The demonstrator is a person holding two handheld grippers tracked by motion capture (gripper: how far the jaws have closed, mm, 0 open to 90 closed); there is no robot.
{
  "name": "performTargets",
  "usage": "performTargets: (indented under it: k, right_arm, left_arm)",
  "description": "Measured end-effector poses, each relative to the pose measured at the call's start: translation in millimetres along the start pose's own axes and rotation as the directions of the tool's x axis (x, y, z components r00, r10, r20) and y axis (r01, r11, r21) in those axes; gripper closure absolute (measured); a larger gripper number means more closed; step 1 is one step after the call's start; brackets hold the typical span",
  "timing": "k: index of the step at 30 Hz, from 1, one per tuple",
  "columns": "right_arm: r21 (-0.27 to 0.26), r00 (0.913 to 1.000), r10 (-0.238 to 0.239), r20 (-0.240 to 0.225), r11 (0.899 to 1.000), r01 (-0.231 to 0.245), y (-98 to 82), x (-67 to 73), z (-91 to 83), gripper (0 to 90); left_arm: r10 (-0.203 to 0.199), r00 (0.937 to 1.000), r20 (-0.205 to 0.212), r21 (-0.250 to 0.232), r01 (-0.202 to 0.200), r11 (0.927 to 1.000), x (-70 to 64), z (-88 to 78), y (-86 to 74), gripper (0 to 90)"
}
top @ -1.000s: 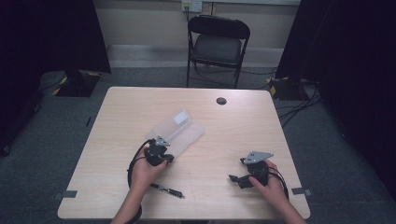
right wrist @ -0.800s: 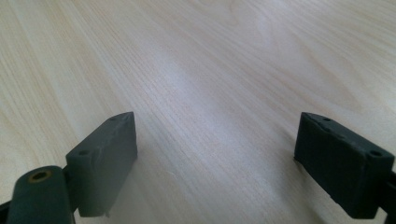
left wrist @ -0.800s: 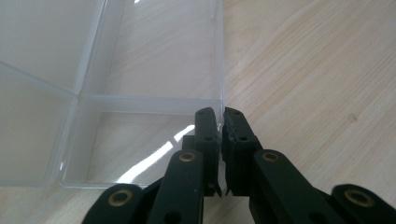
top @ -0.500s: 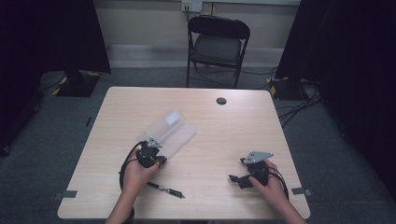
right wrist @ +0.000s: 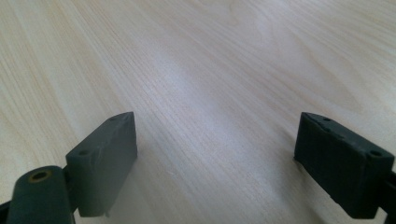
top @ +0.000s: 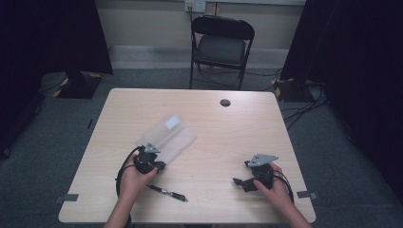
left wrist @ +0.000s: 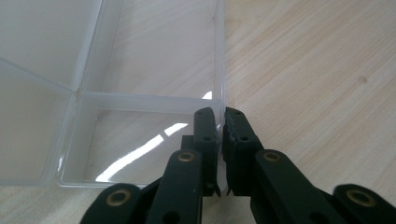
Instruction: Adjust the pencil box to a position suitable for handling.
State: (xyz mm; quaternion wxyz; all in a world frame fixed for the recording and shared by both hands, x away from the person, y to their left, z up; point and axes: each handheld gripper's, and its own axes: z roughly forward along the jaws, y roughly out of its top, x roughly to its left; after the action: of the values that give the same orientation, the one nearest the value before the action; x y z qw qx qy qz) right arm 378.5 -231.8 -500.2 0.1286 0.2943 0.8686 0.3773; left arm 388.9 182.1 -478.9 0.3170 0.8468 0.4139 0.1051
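Two tongs work at one table (top: 218, 123). Left tongs (left wrist: 220, 122) are clenched on the right wall of a clear box (left wrist: 140, 100), their jaws pinching that thin wall at its near corner; in the high view the left tongs (top: 154, 159) meet the box (top: 167, 136) at its near end, left of the table's middle. Right tongs (right wrist: 215, 158) stand released, jaws wide apart over bare wood; in the high view they (top: 244, 176) sit near the table's front right corner, well apart from the box. One box with inner dividers, one black pen (top: 167, 192) lying near the front edge just beside the left hand (top: 133, 179), and one folding chair (top: 221, 45) beyond the far edge.
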Motion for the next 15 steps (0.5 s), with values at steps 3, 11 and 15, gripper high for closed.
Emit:
performTargets:
  k: [3,11,15]
  right_arm:
    - [0.000,1.0000,-0.001,0.000,1.000,0.001,0.0,0.0,0.0,12.4]
    - [0.000,1.0000,0.000,0.001,1.000,0.000,0.0,0.0,0.0,12.4]
    - [0.000,1.0000,0.000,0.001,1.000,0.000,0.0,0.0,0.0,12.4]
  left_arm:
    - [0.000,1.0000,0.008,-0.007,0.001,1.0000,-0.3,-1.4,-2.8,84.9]
    - [-0.010,0.9997,0.020,-0.021,0.010,0.9997,1.1,-3.5,-6.7,83.0]
    - [-0.015,0.9992,0.038,-0.034,0.016,0.9993,0.5,-3.4,-8.2,79.6]
